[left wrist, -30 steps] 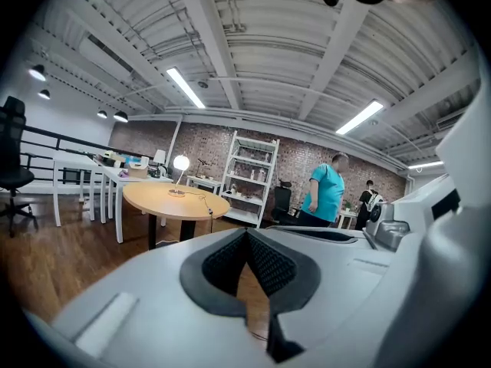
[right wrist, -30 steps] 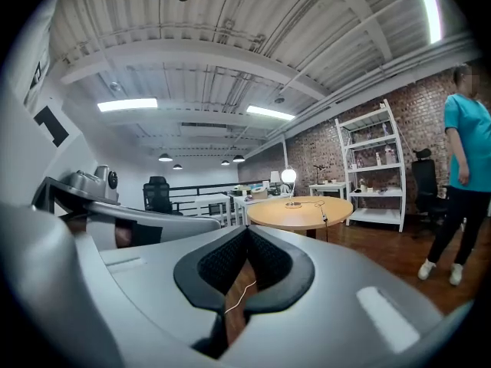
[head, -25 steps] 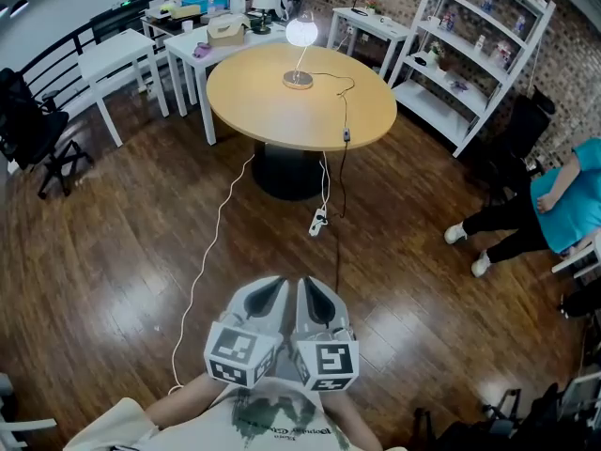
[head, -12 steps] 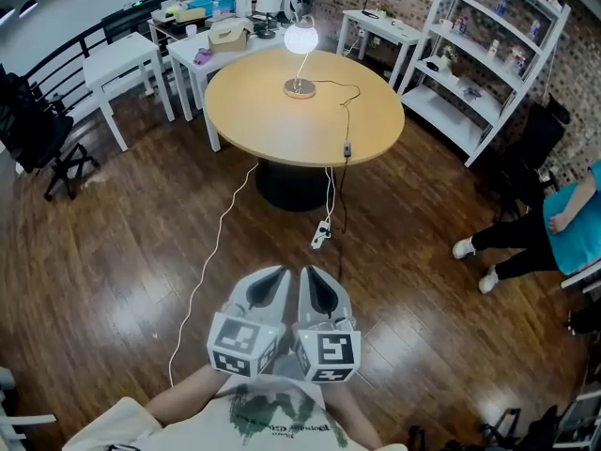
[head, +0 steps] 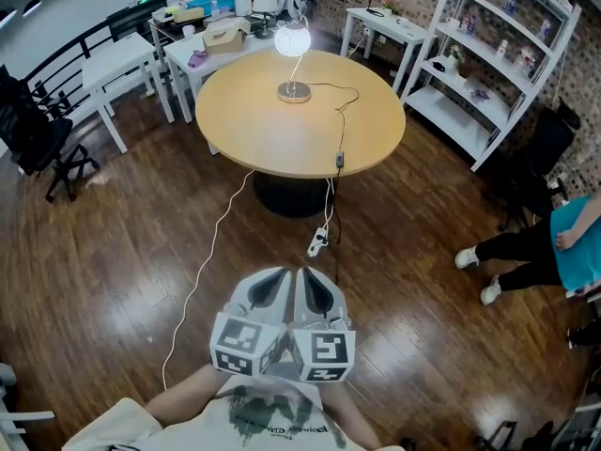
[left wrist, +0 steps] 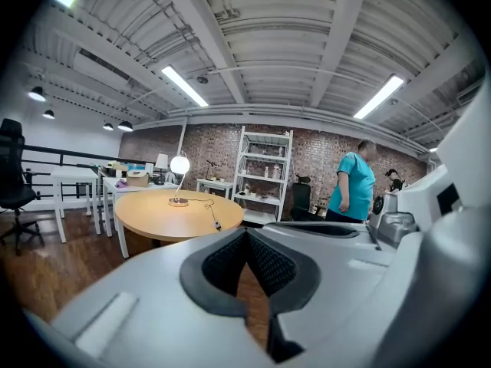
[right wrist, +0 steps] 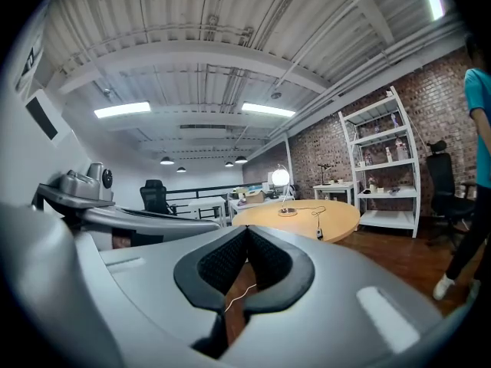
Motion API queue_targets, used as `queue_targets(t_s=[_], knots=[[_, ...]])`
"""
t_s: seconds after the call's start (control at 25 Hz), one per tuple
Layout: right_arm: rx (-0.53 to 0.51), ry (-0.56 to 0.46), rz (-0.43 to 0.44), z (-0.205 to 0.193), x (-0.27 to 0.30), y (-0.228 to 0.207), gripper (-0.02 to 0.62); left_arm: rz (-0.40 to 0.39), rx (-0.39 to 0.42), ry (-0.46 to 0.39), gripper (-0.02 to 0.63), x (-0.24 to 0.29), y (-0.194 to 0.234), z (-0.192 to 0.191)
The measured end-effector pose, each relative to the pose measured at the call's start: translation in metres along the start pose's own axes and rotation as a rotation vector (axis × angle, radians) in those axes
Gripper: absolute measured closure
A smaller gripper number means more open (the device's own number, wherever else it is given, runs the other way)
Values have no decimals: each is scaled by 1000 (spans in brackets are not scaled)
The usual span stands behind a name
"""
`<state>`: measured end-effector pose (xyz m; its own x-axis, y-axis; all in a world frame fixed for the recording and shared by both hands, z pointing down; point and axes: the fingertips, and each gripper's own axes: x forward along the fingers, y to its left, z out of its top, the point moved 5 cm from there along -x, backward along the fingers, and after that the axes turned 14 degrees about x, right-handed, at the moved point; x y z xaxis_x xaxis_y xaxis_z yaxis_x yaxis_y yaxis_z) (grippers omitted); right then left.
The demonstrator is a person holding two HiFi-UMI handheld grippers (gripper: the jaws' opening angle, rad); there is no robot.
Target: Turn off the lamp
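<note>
Head view: the lamp [head: 292, 40] is lit and stands on the far side of the round wooden surface [head: 272, 134], well away from both grippers. Its cord [head: 340, 111] runs across the top to a small dark switch block [head: 339, 161] at the near edge. From there it drops to a power strip [head: 317, 243] on the wood floor [head: 113, 242]. A thin white cable [head: 202, 275] trails off over the floor toward the person holding the grippers. The left gripper [head: 275, 278] and right gripper [head: 310, 278] sit side by side low in the frame, close to the person's chest and pointed at the surface. There's a white shelf unit [head: 488, 54] at the back right, and another person [head: 554, 242] in a teal top at the right edge.

Left gripper view: the jaws are together at the tips with nothing between them, just a sliver of floor showing below where the pads meet. Past them you can see the glowing lamp on the round surface, with the shelf unit and the teal-shirted person further right. The right gripper's body fills the right side.

Right gripper view: same deal, jaws closed tip to tip and empty. The lamp glows on the surface straight ahead in the distance, the shelf unit is to the right, and a black office chair [right wrist: 156, 195] stands off to the left.
</note>
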<state>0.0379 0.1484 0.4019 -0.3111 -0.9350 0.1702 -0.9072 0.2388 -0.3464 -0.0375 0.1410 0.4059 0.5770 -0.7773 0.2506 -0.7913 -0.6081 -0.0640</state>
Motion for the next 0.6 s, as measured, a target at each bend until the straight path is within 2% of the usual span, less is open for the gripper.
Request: queue_targets(t_s=[0.4,0.6], knots=[[-4,4,43,25,25,-53,595,51,42,-1,611,56,-13,22],[-6,1,46,32,36,-69,595,61,37,2,611,75,-12,23]])
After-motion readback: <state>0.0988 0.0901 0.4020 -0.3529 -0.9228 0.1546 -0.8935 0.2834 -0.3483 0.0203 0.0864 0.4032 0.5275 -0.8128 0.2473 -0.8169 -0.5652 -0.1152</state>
